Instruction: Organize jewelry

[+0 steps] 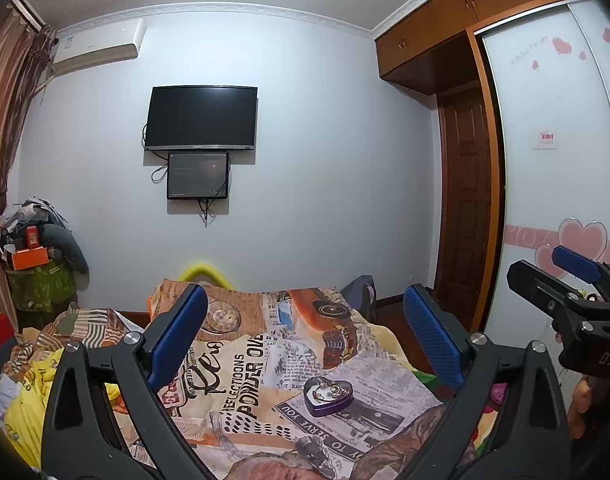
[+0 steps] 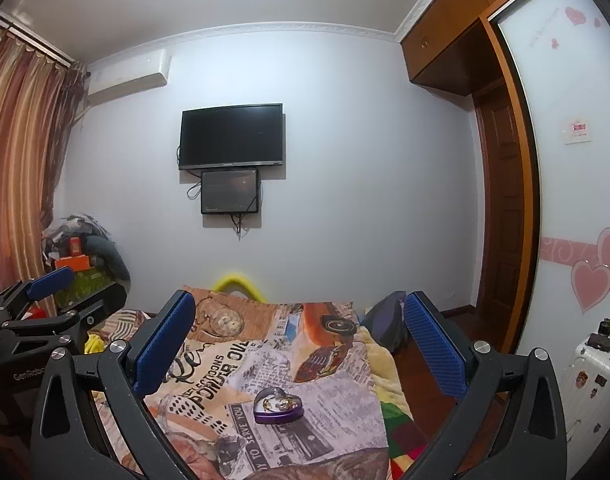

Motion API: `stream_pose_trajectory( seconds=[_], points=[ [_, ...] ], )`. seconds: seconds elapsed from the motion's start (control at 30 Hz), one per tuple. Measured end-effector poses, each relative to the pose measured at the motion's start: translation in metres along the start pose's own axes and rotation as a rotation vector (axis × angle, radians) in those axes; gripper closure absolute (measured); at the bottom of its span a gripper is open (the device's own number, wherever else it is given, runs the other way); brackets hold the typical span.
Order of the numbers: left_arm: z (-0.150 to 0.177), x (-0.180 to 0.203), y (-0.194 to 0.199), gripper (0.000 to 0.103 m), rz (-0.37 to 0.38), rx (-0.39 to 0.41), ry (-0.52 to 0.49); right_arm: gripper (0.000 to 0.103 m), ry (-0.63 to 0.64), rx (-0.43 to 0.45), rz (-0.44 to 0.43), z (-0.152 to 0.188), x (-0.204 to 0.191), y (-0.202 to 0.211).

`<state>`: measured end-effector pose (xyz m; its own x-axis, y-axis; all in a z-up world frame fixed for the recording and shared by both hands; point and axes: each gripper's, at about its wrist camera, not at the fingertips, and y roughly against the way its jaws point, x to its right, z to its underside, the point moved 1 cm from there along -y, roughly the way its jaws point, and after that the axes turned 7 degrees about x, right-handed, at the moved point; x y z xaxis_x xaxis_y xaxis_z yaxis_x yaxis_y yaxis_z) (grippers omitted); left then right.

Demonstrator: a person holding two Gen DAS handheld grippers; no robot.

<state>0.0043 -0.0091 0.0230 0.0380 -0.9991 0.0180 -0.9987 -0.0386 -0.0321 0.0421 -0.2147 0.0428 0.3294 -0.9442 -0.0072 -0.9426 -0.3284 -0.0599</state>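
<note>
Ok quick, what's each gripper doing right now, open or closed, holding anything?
Left gripper: open wide, holding nothing.
Right gripper: open wide, holding nothing.
Heart-shaped tin lies on the bed, untouched.

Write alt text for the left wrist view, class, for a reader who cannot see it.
A purple heart-shaped tin holding gold jewelry sits open on a newspaper-print bedspread, framed by the open left gripper. The right gripper shows at the right edge; a dark TV hangs on the far wall.

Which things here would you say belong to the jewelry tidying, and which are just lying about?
Belong: purple heart-shaped tin, jewelry inside it.

Lying about: printed blanket, yellow ring, orange box, white suitcase.
</note>
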Motion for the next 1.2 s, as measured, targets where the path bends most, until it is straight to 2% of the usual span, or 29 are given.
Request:
stream_pose_trajectory(
  seconds=[1.2],
  points=[
    [0.0047, -0.0029, -0.0073, 0.001, -0.005, -0.026, 0.014, 0.0, 0.009, -0.05, -0.001, -0.0028, -0.0022, -0.0005]
  ],
)
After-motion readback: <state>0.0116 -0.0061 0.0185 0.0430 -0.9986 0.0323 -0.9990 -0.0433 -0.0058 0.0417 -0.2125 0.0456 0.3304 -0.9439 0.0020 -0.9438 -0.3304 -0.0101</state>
